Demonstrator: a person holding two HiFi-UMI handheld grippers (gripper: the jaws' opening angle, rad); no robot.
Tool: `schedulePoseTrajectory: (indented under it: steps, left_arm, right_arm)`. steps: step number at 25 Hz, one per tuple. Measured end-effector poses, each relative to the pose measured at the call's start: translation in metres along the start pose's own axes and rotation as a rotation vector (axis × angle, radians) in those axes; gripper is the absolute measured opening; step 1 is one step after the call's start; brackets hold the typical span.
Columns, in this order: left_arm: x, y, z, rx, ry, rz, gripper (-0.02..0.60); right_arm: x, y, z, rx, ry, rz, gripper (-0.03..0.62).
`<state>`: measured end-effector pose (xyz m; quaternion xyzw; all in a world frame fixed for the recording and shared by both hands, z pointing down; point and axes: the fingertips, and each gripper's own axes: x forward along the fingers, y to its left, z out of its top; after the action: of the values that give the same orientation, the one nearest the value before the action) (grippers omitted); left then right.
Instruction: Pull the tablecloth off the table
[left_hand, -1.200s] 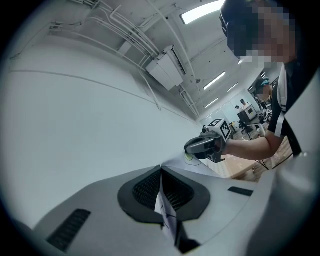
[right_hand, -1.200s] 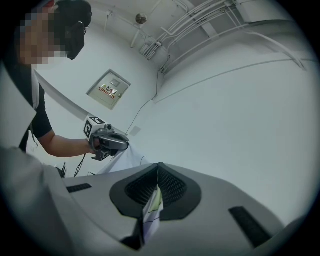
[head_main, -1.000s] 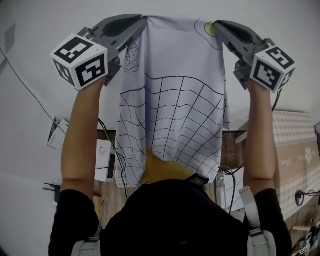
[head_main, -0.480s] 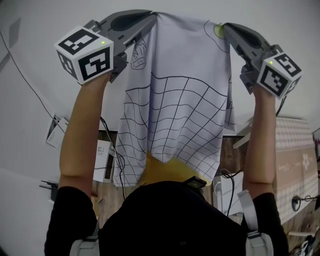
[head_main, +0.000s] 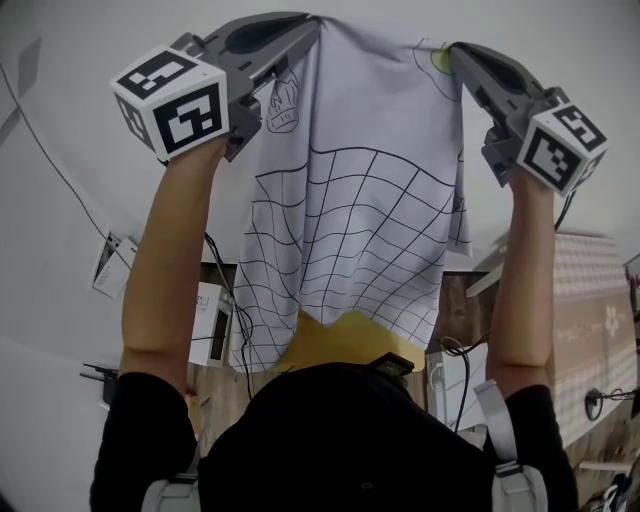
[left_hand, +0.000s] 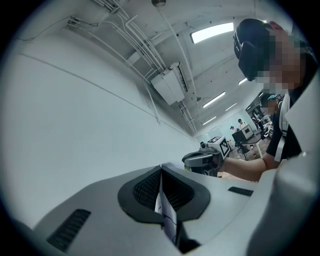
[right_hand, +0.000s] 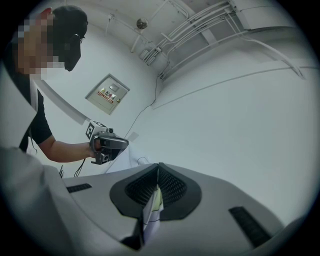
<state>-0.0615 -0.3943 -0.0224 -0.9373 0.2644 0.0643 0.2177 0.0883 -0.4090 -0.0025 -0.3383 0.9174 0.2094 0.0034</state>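
Tablecloth (head_main: 360, 200), white with black grid lines, hangs from left gripper (head_main: 300, 25) and right gripper (head_main: 452, 52), jaws clamped on its corners.

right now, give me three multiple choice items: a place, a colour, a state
1. Where is the tablecloth? A flat on a table; B on the floor; C hanging from both raised hand-held grippers.
2. Its grid lines are: A black; B red; C green.
3. The left hand-held gripper is: A wide open; B shut on the tablecloth's edge; C holding a cable.
Answers: C, it drapes between the left and the right hand-held gripper; A, dark lines on white; B, its jaws pinch the edge.
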Motion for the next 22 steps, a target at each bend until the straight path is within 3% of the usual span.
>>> schedulePoseTrajectory:
  steps: [22]
  left_arm:
    - [0.0014, 0.0012, -0.0013, 0.01, 0.06, -0.021, 0.013]
  right_arm:
    - [0.003, -0.002, 0.0008, -0.004, 0.051, -0.011, 0.021]
